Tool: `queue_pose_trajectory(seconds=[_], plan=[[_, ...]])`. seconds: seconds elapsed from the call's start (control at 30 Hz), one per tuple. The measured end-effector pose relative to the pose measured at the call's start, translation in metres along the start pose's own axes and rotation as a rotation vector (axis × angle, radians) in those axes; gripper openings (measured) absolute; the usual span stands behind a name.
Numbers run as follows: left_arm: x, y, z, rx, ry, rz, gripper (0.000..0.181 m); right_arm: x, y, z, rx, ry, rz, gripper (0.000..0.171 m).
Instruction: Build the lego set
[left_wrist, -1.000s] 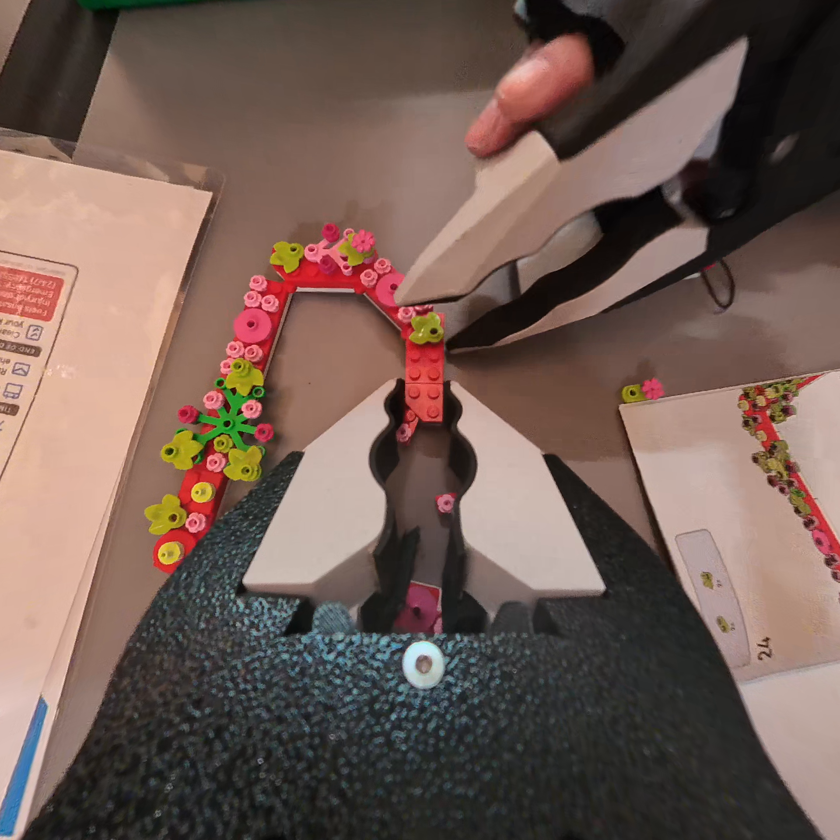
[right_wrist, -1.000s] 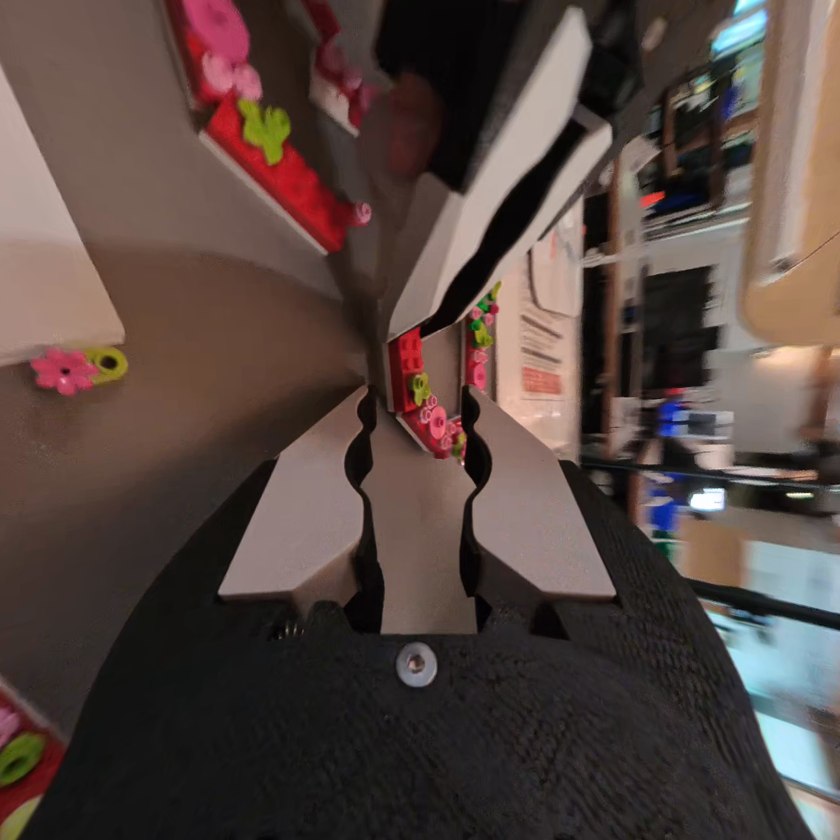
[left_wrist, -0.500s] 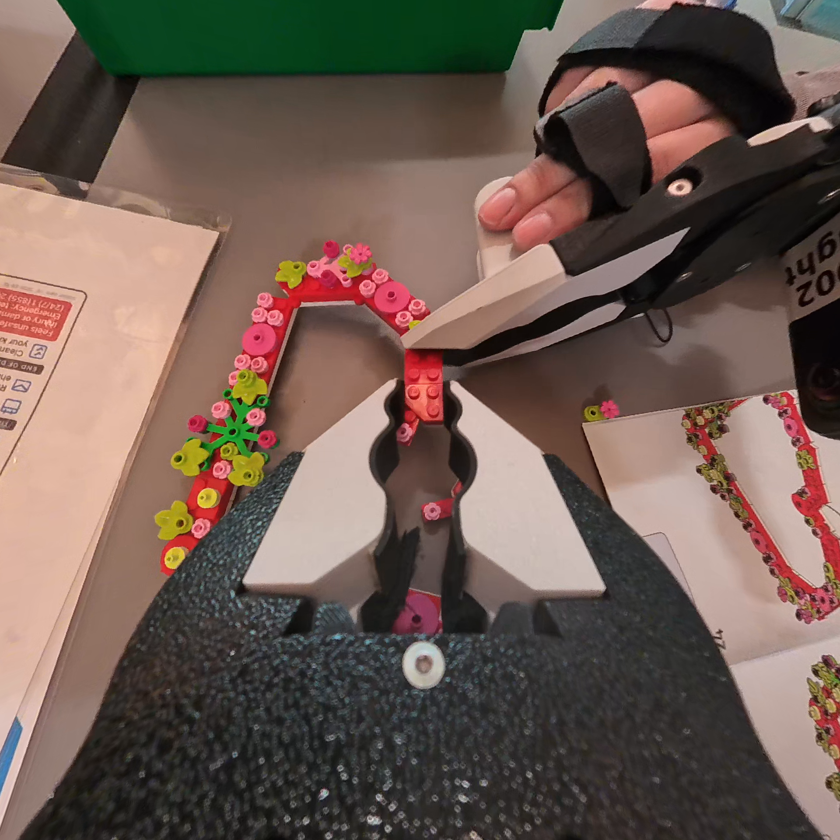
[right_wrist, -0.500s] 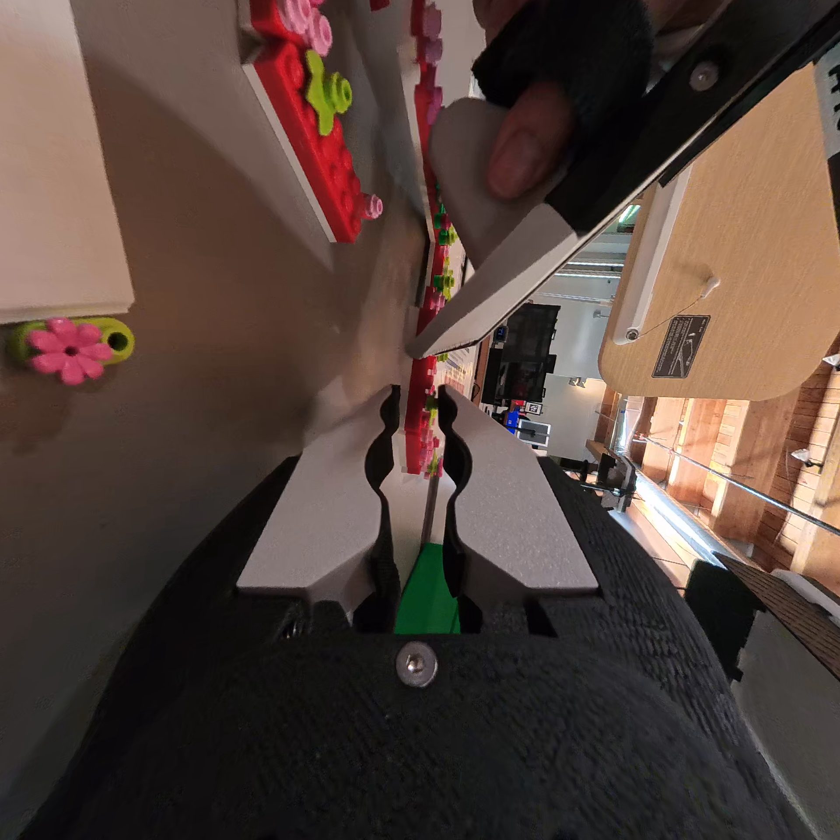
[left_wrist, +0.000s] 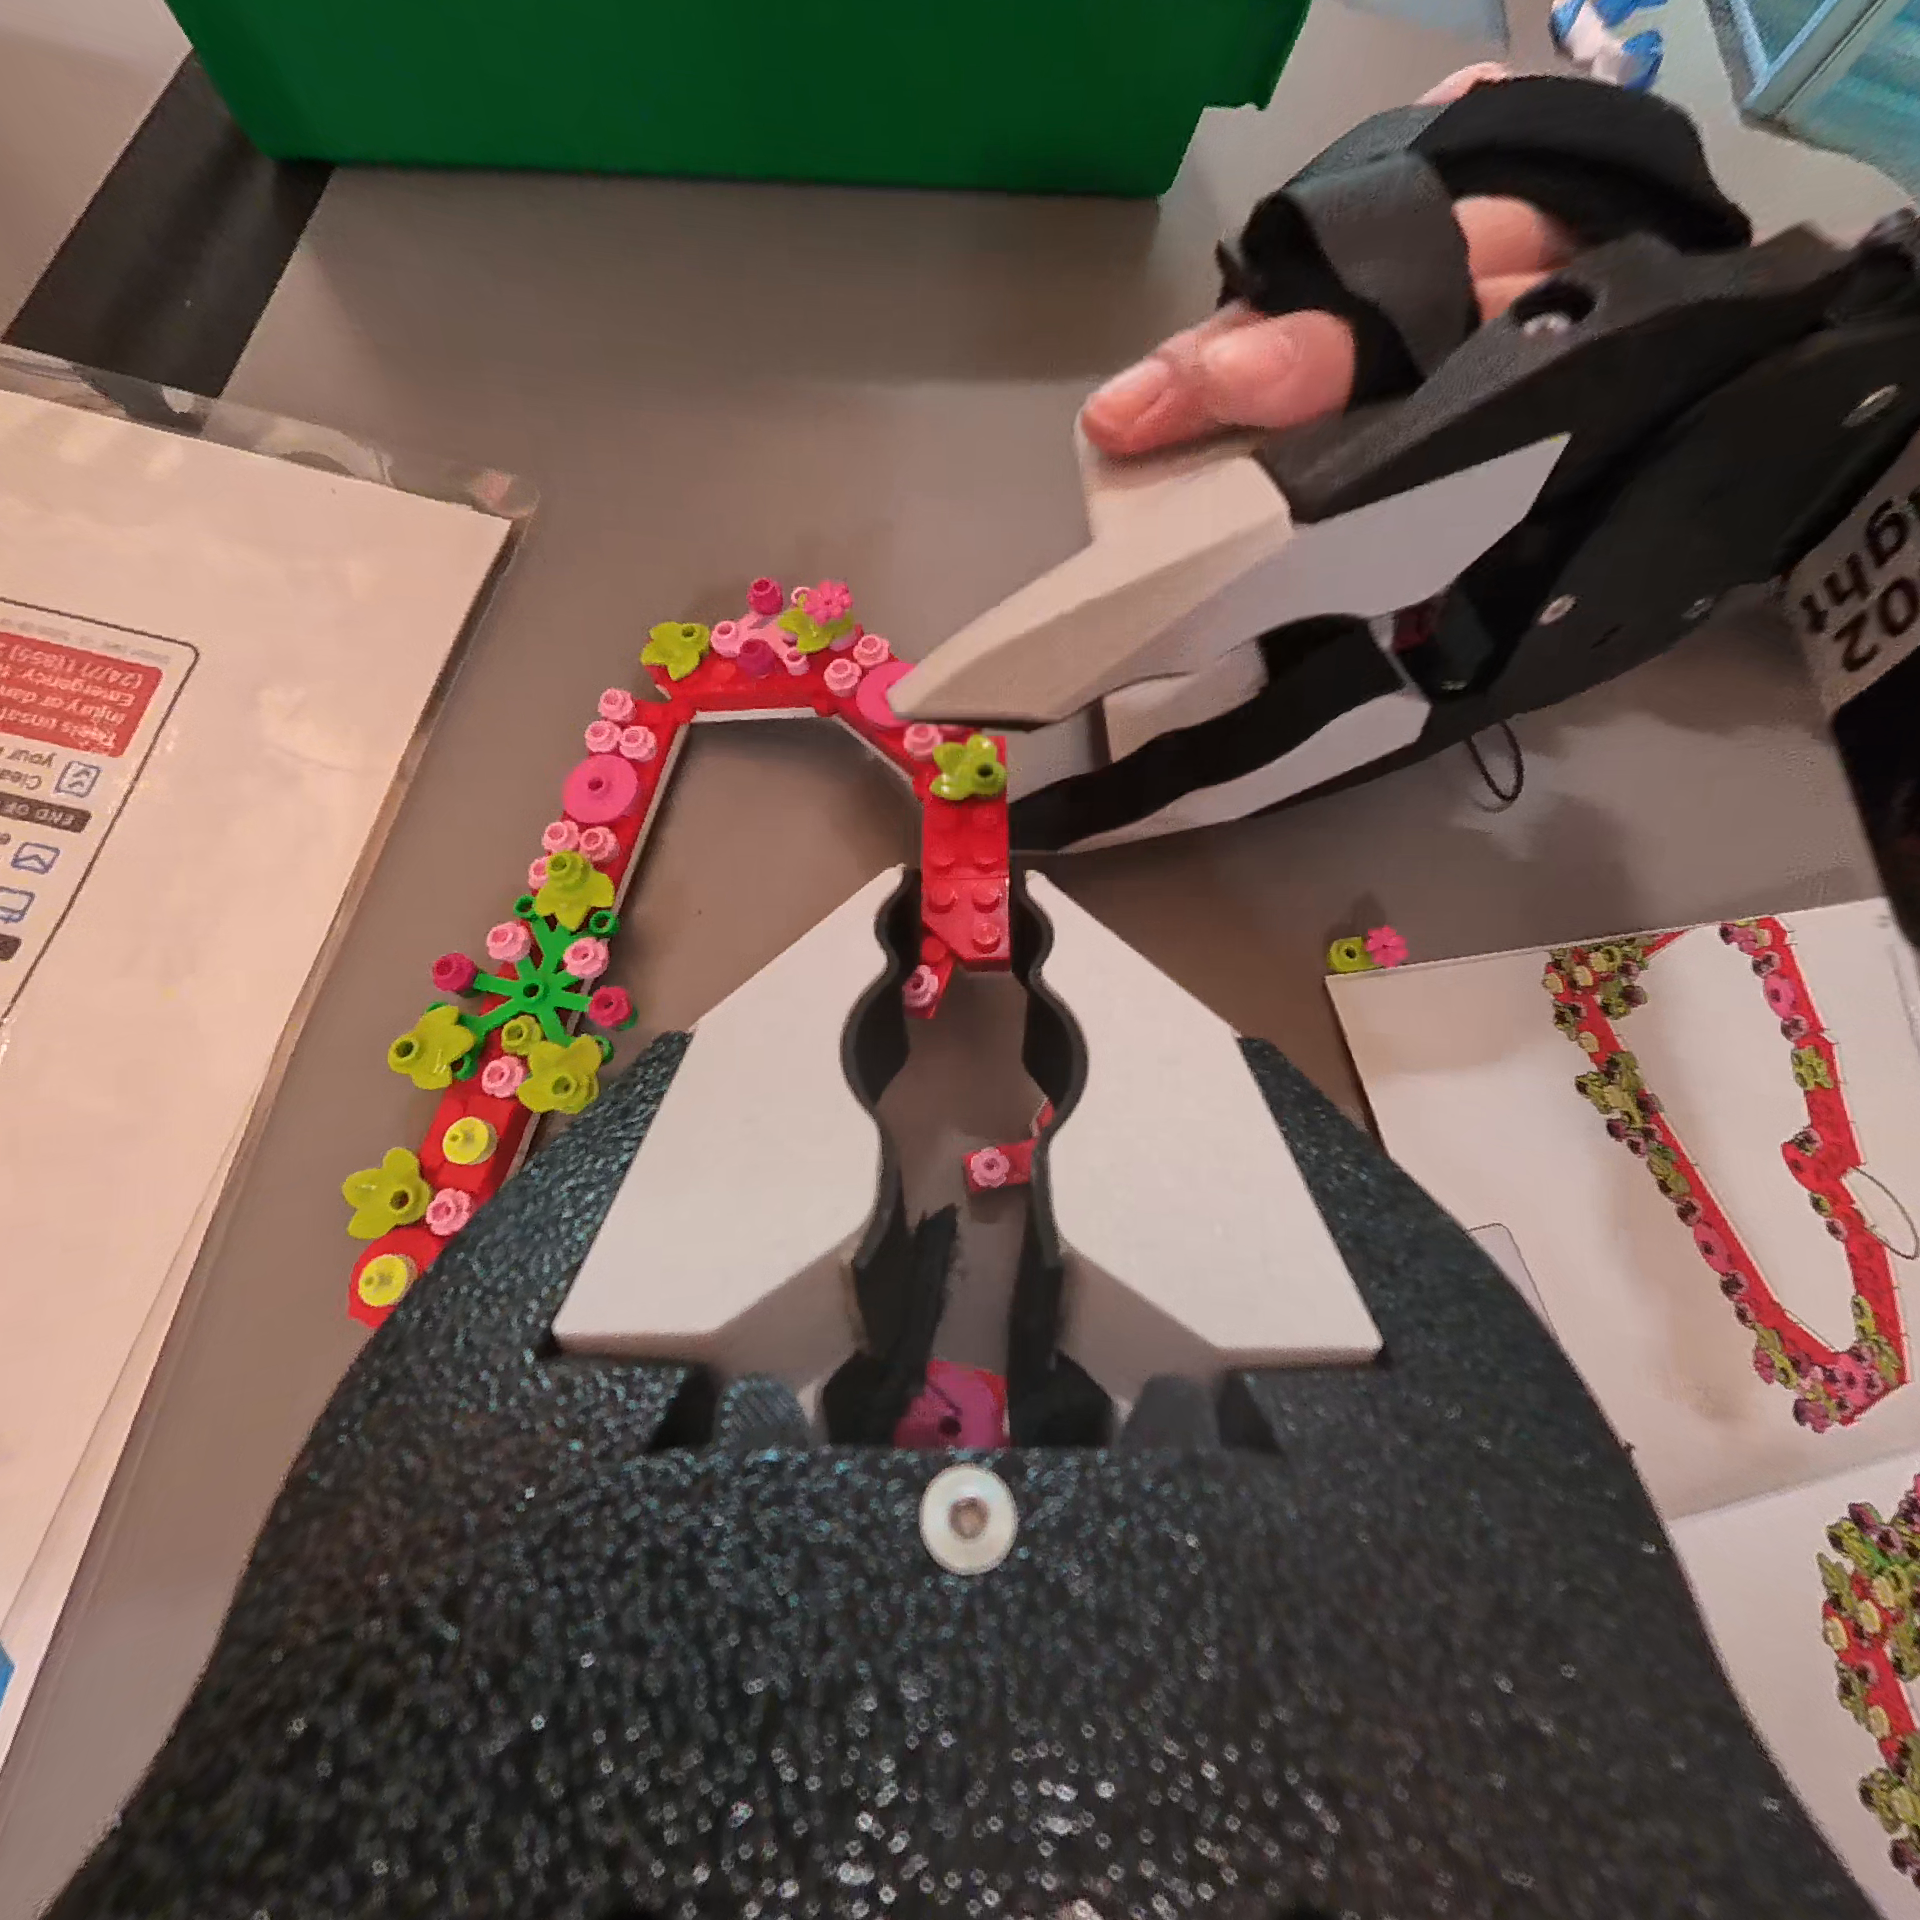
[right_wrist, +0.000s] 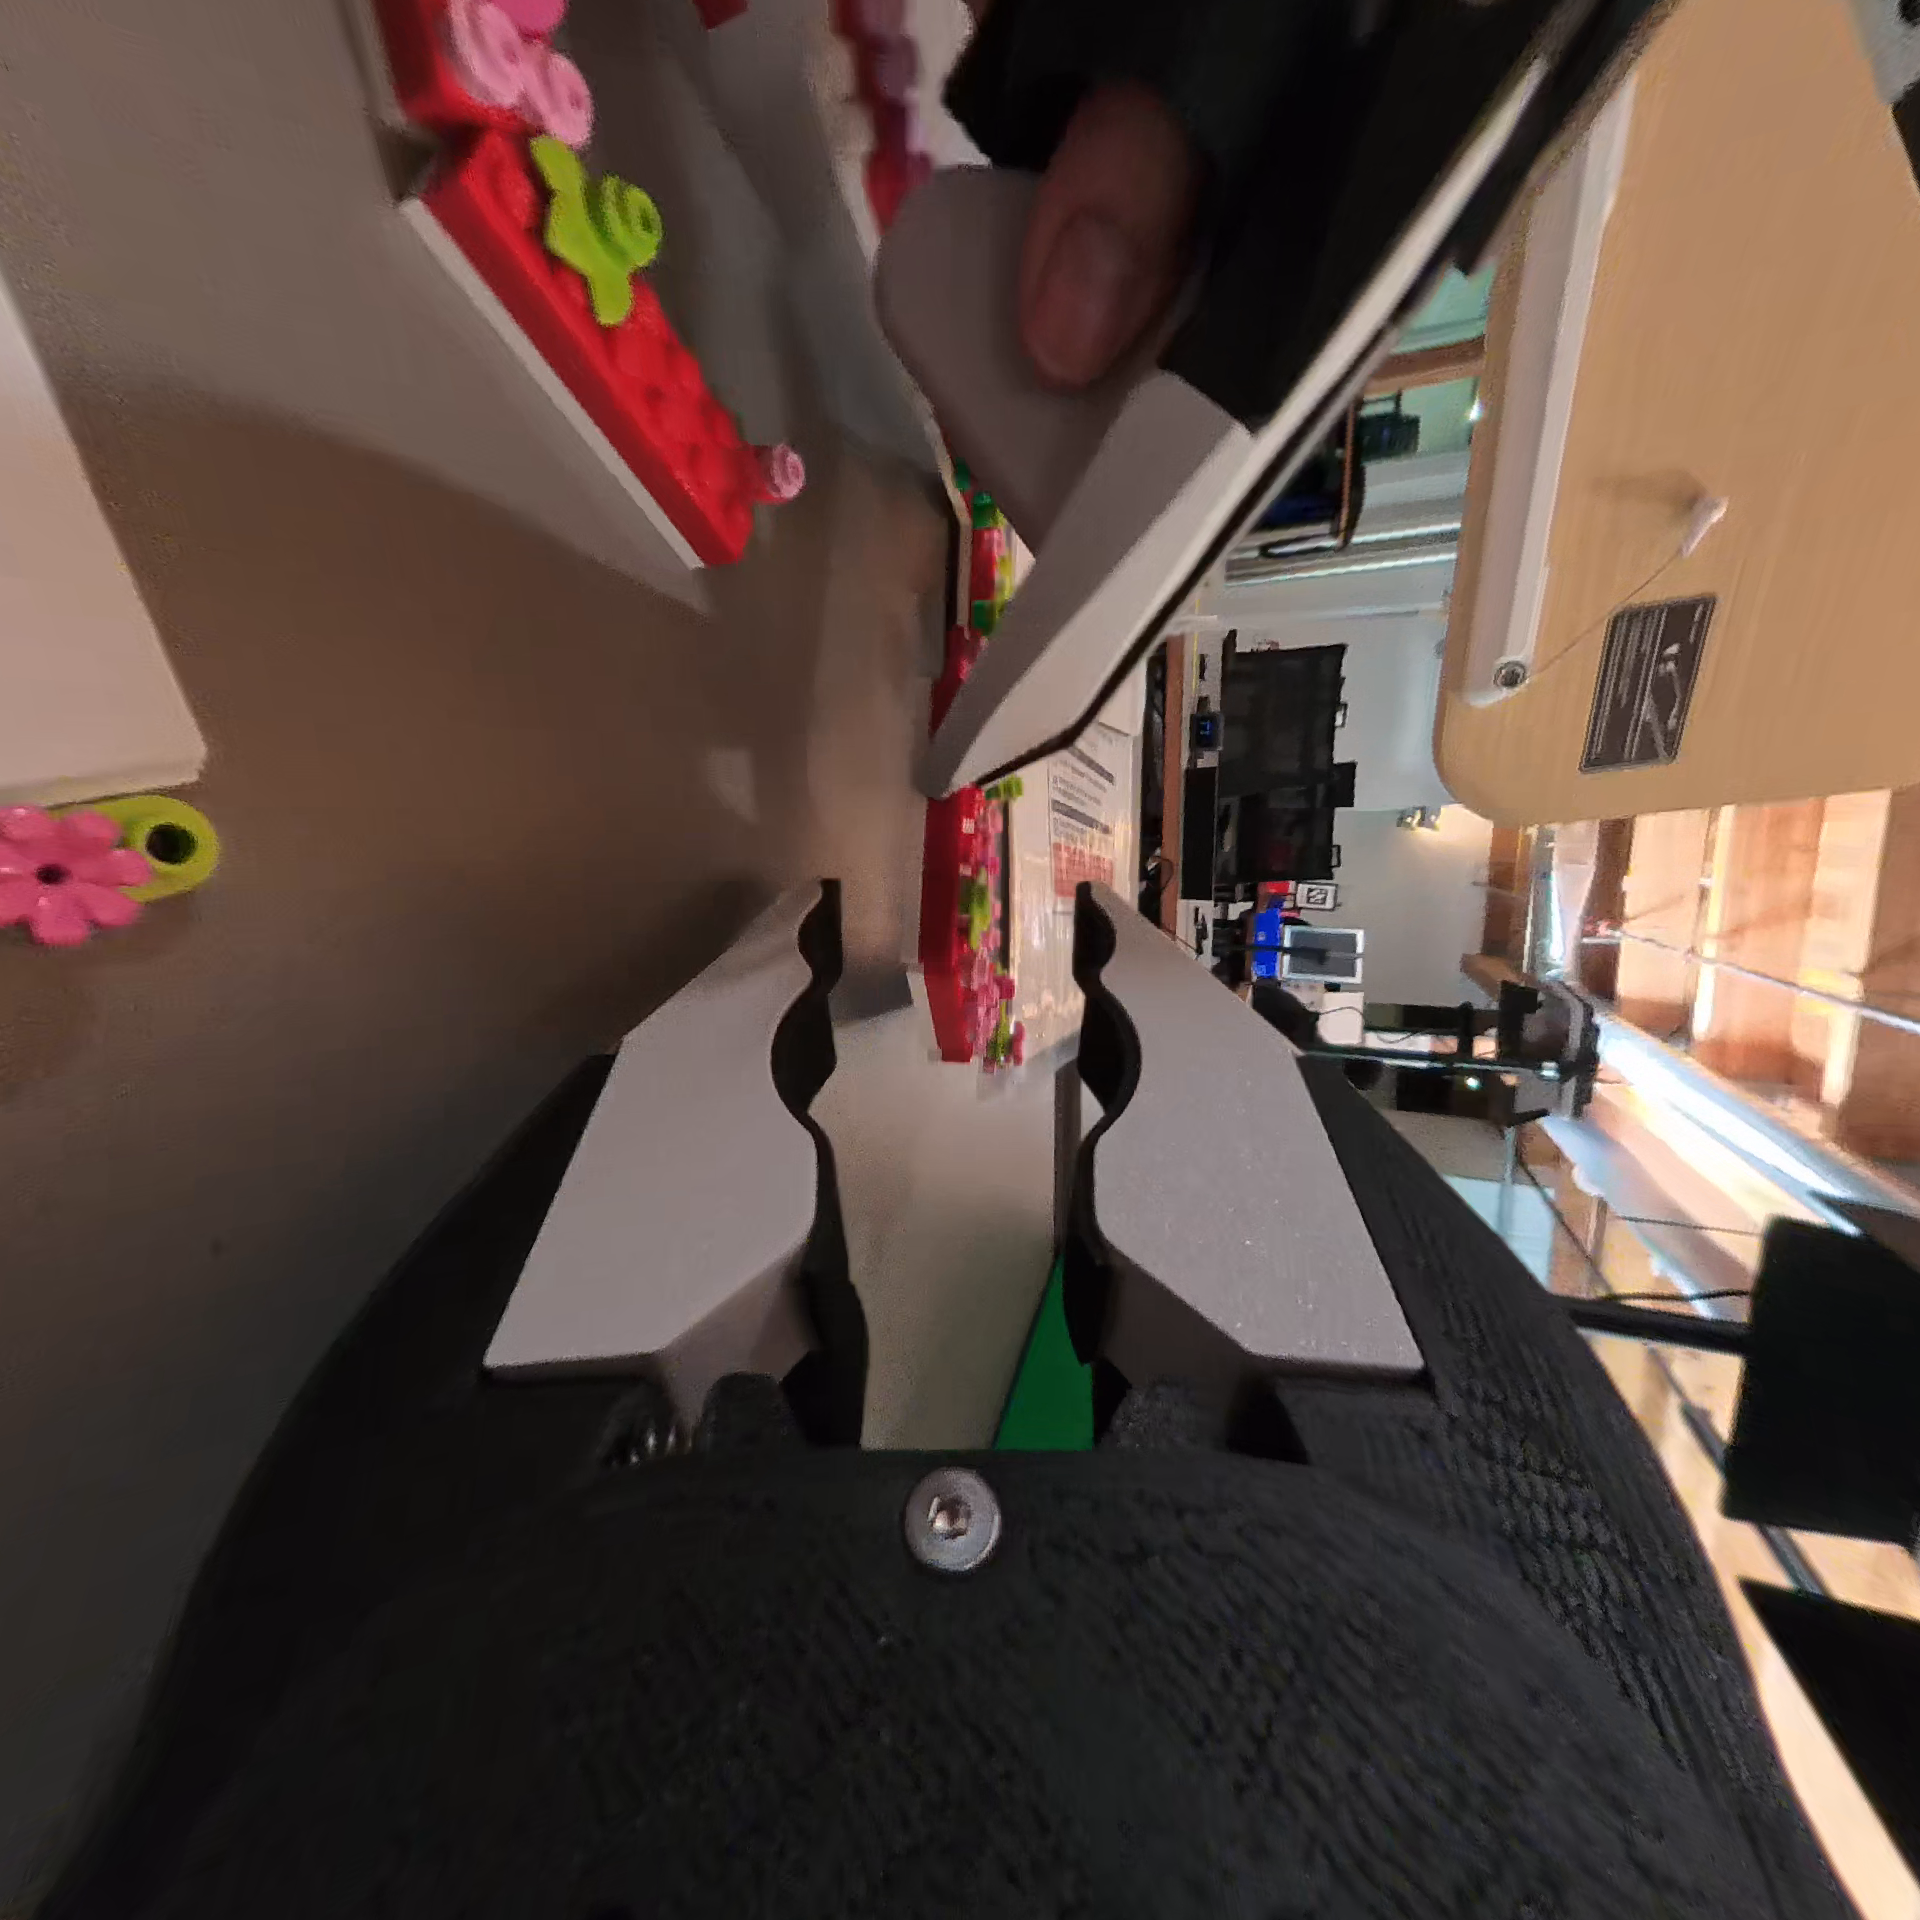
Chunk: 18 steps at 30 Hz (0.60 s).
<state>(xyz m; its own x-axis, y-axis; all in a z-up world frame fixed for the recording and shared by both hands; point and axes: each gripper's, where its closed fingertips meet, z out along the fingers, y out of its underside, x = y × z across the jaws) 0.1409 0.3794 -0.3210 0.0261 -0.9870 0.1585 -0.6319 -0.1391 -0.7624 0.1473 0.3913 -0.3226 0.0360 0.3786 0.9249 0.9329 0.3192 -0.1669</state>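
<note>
Green bin (left_wrist: 727, 83); laminated sheet (left_wrist: 208, 831).

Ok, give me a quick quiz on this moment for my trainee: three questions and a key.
1. True or false: the right gripper is shut.
2. What is pinched between the tips of the left gripper? A: a red end of the flower frame; B: the loose pink flower; C: the booklet.
3. Fill in: the bin beyond the frame is ____ in colour.
Key: 1 false, it is open; 2 A; 3 green.
</note>
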Motion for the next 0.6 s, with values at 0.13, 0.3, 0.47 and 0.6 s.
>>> queue_pose_trajectory(seconds=[0.13, 0.3, 0.47, 0.6], plan=[[-0.001, 0.001, 0.000, -0.005, -0.007, 0.000, 0.015, -0.002, 0.000, -0.003, 0.018, -0.002, -0.013, 0.030], [-0.001, 0.002, 0.000, -0.011, -0.010, 0.002, 0.015, -0.002, -0.004, -0.002, 0.019, 0.022, -0.081, 0.013], [-0.001, 0.005, 0.002, -0.028, -0.012, 0.010, 0.015, -0.006, -0.005, -0.001, 0.036, -0.027, -0.029, 0.014], [-0.006, 0.015, 0.006, -0.095, -0.059, 0.049, 0.015, 0.031, -0.002, -0.022, 0.088, 0.090, 0.155, 0.063]])
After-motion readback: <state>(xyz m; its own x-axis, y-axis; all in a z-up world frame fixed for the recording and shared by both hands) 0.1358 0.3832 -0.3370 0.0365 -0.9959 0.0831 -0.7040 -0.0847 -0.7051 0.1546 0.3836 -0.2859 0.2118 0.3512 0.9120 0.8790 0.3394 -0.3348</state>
